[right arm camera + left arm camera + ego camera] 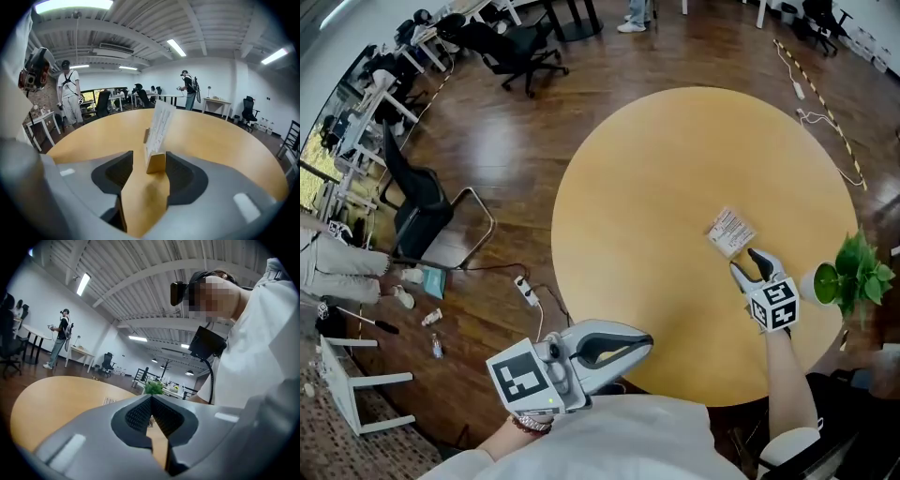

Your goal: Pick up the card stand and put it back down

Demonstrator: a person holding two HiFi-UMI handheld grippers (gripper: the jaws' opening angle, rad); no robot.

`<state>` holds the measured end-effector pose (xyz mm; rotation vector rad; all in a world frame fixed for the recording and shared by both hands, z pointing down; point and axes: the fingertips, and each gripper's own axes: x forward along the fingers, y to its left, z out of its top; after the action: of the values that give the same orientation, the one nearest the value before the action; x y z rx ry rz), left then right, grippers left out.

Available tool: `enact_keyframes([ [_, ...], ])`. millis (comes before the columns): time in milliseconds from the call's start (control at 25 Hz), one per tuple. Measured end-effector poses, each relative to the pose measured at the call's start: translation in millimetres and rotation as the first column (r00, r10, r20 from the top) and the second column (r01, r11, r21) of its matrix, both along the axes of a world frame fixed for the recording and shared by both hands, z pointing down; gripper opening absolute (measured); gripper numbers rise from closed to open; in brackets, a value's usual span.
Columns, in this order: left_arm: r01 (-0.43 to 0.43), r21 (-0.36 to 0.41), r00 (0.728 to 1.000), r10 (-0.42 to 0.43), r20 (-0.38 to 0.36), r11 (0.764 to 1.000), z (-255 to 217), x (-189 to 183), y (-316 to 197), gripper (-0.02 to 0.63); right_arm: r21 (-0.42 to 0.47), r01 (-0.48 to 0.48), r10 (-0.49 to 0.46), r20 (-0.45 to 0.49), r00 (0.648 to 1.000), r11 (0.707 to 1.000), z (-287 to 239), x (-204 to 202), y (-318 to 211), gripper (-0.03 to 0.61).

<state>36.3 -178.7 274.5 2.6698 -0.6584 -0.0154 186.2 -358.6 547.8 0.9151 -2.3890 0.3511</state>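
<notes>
Two tongs are in my feeds, and only the right one is at the work. The right gripper (747, 263) reaches over the right part of the round wooden table (675, 178), tilted down toward the top, with its marker cube (773, 305) facing the head camera.

In the right gripper view its jaws stand partly apart, and the card stand (158, 133) sits upright on the table between their tips. The wooden base (156, 163) lies close against the right pad (180, 174); I cannot tell whether it touches. A clear strip of tabletop separates the base from the left pad (117, 174), so I read no squeeze on it. The white printed card (161, 119) rises from the base, leaning slightly.

From the head view the card stand (731, 231) rests on the table just beyond those jaw tips, with a potted plant (860, 269) near the table's right edge.

The left gripper (645, 343) hangs level at the near edge of the table, close to my operator's body and well apart from the stand. In its own view the left gripper (151, 401) has its jaw tips drawn together with nothing between them; the plant (153, 387) shows beyond.
</notes>
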Motion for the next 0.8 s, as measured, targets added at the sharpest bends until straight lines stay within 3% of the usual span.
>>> enact_keyframes([
  [280,0.011,-0.088,1.0,-0.01,0.007,0.996,64,5,-61,0.002,0.012,0.088,-0.088,-0.007,0.996,0.996,66,-29,-63,0.221],
  [480,-0.009,-0.153,1.0,0.012,0.019,0.988,84,18,-75,0.002,0.064,0.097,-0.099,0.041,0.994,0.993,64,-41,-80,0.213],
  [560,-0.019,-0.176,0.999,0.024,0.024,0.984,92,22,-77,0.002,0.083,0.08,-0.083,0.039,0.996,0.993,64,-39,-83,0.153],
  [680,-0.024,-0.206,0.999,0.03,0.025,0.978,103,22,-75,0.002,0.091,0.081,-0.087,0.06,0.994,0.993,63,-38,-81,0.141],
  [800,-0.024,-0.216,0.999,0.029,0.02,0.976,106,20,-74,0.002,0.078,0.055,-0.065,0.128,0.99,0.995,56,-37,-76,0.138],
])
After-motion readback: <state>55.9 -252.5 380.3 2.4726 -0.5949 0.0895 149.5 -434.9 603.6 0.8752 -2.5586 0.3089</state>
